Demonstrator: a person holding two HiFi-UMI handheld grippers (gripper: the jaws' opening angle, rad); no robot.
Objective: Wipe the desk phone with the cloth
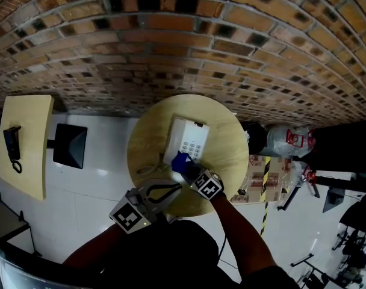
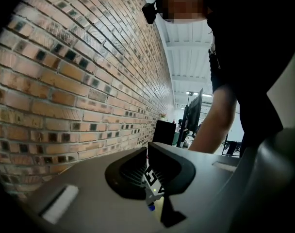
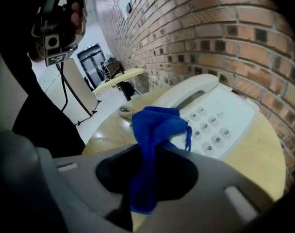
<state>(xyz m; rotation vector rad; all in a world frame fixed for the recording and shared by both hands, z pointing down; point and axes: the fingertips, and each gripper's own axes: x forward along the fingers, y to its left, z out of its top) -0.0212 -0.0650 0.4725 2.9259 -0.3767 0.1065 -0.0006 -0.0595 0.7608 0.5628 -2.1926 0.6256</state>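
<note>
Cloth [image 3: 156, 123], blue and limp, sits pinched in our right hand-held gripper [image 3: 152, 152], bunched just ahead of its jaws, over the near edge of the desk phone [image 3: 220, 115]. We judge it light and floppy, best held by a gathered fold, as now. Our left hand-held gripper [image 2: 148, 152] is closed, empty.

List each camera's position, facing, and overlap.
Head view: on the person's head, looking steeply down at the round table, phone, cloth; both arms, left gripper and right gripper show.
Left gripper view: on the left gripper, facing level along the brick wall; its shut jaws and the person's arm show.
Right gripper view: on the right gripper, tilted down at the phone; its jaws grip the cloth.
Shared: head and right gripper views both show phone, cloth, table.
</note>
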